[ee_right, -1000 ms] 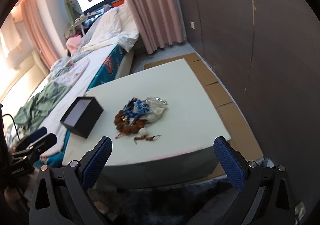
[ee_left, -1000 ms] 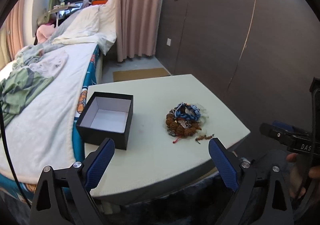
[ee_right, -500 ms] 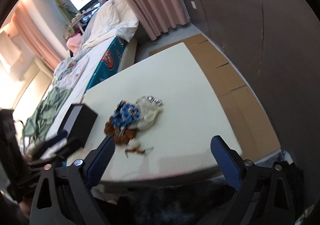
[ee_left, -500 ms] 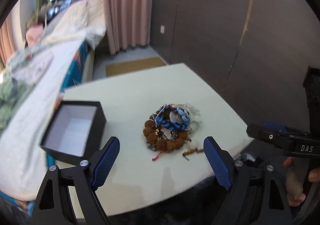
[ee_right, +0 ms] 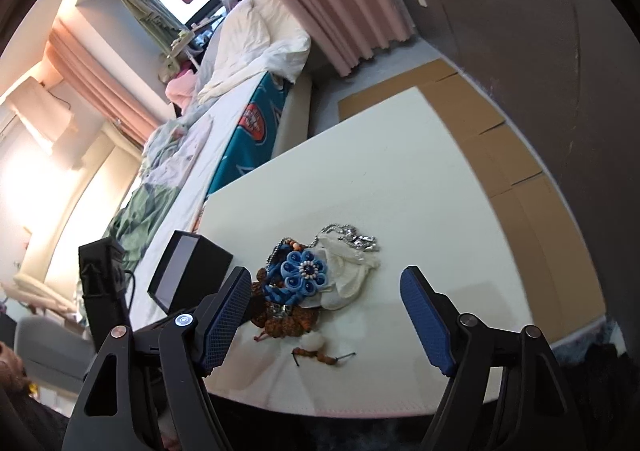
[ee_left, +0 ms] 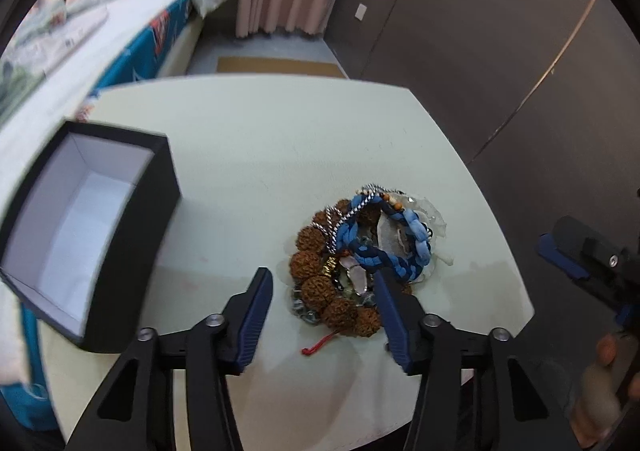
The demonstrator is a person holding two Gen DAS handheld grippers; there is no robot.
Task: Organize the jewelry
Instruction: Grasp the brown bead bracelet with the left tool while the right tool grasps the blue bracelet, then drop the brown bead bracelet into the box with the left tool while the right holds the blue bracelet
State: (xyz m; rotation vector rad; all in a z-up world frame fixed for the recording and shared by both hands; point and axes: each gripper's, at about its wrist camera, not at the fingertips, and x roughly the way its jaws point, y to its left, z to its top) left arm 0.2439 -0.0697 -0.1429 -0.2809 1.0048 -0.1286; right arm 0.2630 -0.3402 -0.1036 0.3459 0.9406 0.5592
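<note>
Moved closer: left gripper (ee_left: 324,287), jaws open around bead bracelet (ee_left: 320,283), for black box (ee_left: 80,227); right gripper (ee_right: 324,299) open, empty.

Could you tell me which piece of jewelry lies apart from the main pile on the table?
The short brown bead strand lies alone on the table, nearer the table's front edge; the blue braided bracelet and others are heaped together.

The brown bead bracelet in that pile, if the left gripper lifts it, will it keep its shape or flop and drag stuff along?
The brown bead bracelet is strung beads, so it will probably sag. The blue braided band and silver chain lie across it and may tag along.
</note>
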